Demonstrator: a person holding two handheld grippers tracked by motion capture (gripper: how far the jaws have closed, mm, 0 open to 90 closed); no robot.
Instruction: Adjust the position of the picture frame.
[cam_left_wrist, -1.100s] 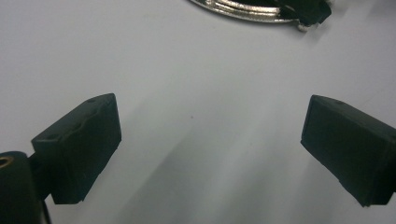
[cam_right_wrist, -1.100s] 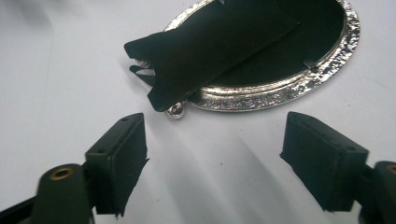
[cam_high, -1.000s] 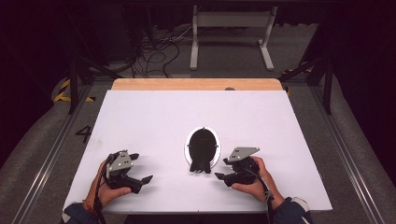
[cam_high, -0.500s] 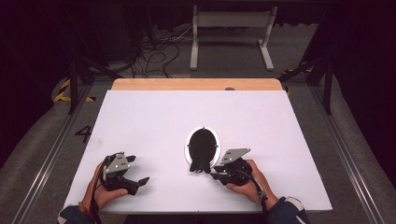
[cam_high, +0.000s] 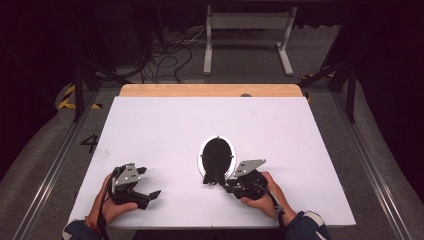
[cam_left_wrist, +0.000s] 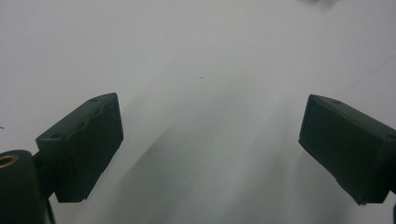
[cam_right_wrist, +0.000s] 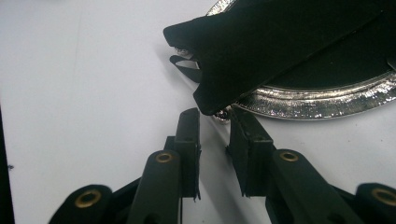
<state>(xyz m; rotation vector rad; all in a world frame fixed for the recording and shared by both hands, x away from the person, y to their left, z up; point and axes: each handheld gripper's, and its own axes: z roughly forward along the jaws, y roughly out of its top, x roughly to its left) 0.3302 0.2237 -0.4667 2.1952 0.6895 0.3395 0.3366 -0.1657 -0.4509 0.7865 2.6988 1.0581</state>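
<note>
Since a second earlier the right gripper (cam_high: 226, 184) had edged up to the near end of the black oval object (cam_high: 217, 157) and its jaws had just been closing, a narrow empty gap left between them. That silver-rimmed object lay mid-table (cam_high: 150, 125). The left gripper (cam_high: 150, 192) was spread, empty. A "4" (cam_high: 90, 143) marked the floor.

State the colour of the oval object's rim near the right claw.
Shiny silver around a black centre: the oval metal-rimmed object, clearest in the right gripper view.

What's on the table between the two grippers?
Nothing: bare white table between the left hand-held gripper and the right one, in the high view.
</note>
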